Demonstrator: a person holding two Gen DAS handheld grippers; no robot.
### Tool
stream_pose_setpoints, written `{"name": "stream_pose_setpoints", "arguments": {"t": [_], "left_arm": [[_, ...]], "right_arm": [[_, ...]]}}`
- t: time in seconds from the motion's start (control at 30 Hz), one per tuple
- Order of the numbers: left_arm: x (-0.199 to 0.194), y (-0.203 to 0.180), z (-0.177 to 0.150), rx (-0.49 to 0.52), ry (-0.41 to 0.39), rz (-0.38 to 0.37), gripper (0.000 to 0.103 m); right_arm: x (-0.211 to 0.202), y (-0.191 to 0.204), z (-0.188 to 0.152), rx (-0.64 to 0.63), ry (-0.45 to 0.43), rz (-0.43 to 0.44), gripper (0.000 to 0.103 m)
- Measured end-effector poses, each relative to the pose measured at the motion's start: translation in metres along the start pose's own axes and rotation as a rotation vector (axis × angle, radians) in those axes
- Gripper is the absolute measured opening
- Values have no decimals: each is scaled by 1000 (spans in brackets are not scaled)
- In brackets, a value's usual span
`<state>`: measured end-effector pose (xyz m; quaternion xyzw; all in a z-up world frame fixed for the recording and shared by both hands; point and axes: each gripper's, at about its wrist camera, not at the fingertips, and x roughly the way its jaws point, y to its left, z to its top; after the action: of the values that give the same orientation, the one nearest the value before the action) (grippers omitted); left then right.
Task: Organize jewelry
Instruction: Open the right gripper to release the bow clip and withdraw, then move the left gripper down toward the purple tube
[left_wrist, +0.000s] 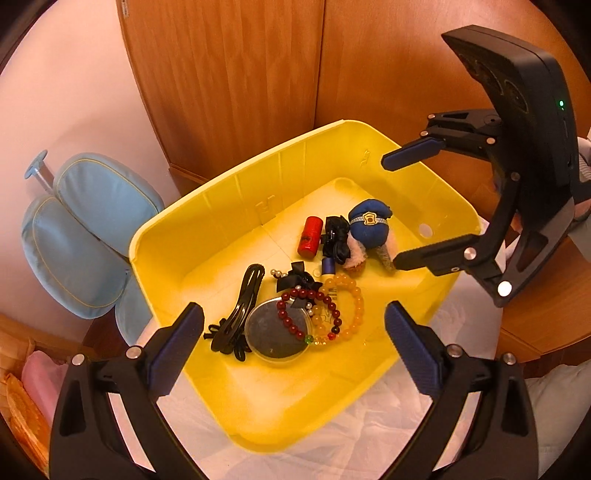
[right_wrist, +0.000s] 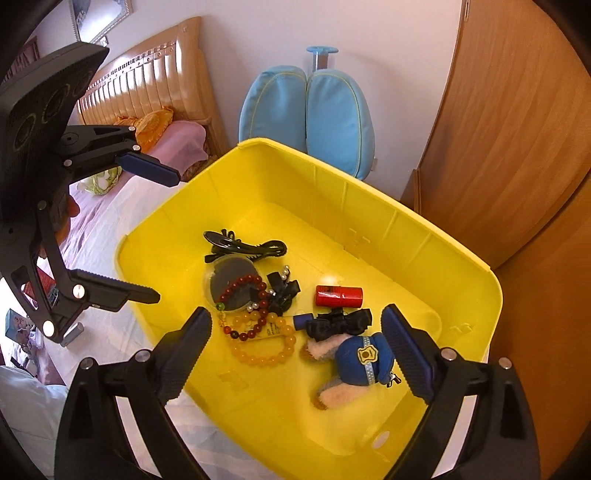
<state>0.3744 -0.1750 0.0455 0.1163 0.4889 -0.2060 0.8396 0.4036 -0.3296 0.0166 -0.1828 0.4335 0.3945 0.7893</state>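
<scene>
Both hand-held grippers hung wide open and empty above the yellow bin. Bead bracelets lay on its floor, seemingly nearer the left hand-held gripper than the right hand-held gripper.

In my left wrist view, the round mirror lies partly covered by the red bead bracelet. Lower left, the frame edge cuts off the pink bedding. The yellow bracelet hides a printed tag, unreadable.
</scene>
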Motion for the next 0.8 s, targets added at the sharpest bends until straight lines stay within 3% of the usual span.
{"name": "stream_pose_setpoints", "arguments": {"t": [0.13,0.4,0.8], "left_arm": [[-31,-1,-40,-43,-26,22,96],[-64,-2,-142,-172,22,120,96],[-67,11,-280,-376,107,171,96]], "right_arm": [[-29,34,-10,-28,-70,56,95],[-46,126,-25,-159,-111,193,95],[28,249,-51,-276,35,335,95]]}}
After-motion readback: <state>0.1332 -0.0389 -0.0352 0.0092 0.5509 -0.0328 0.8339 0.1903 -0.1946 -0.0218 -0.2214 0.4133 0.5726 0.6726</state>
